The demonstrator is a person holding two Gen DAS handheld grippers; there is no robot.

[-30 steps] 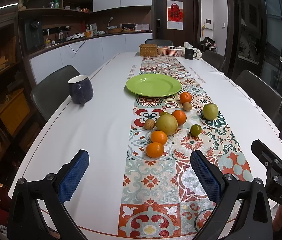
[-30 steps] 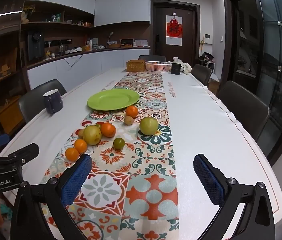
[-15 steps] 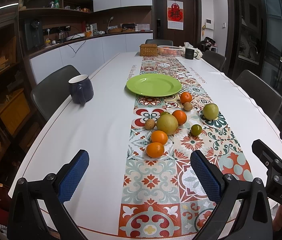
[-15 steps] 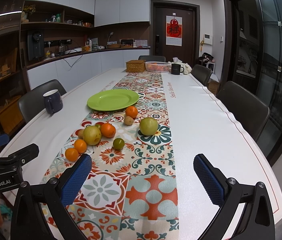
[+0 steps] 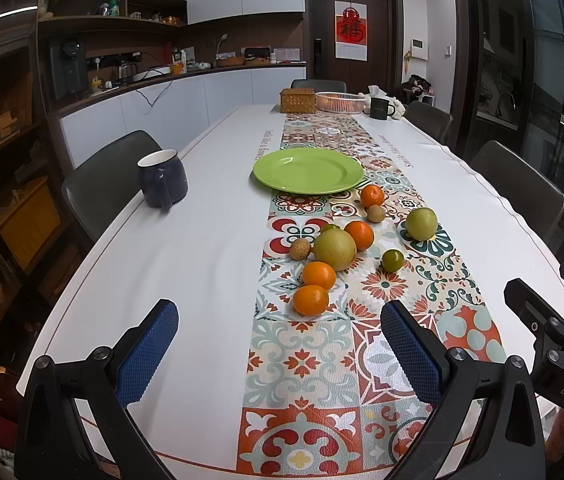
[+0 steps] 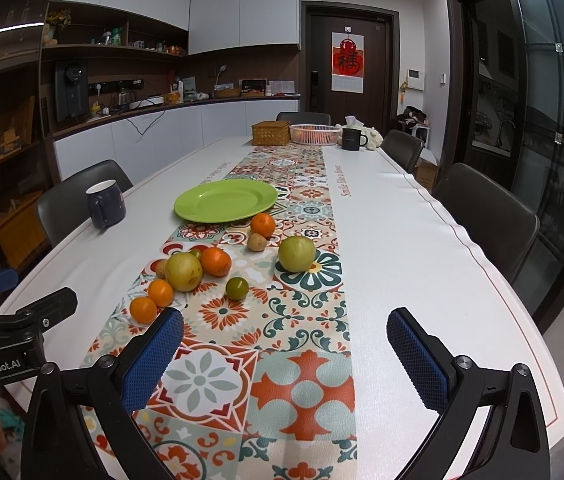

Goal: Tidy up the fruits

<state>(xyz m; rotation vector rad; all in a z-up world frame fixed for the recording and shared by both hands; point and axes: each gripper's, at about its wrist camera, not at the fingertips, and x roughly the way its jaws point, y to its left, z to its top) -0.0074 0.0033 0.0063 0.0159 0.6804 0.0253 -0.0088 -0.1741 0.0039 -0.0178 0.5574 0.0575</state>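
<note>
I see even, soft overhead light on both feeds, sharp ahead of my tools, faint shadows; fisheye bends the edges, corners black, shelves dim left.

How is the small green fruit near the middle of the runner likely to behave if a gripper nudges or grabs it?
The small green fruit looks round and glossy, so a nudge would probably roll it along the flat runner. It stands apart from its neighbours, so nothing would stop it early. It looks small against the open right gripper, so it may slip sideways unless centred.
</note>
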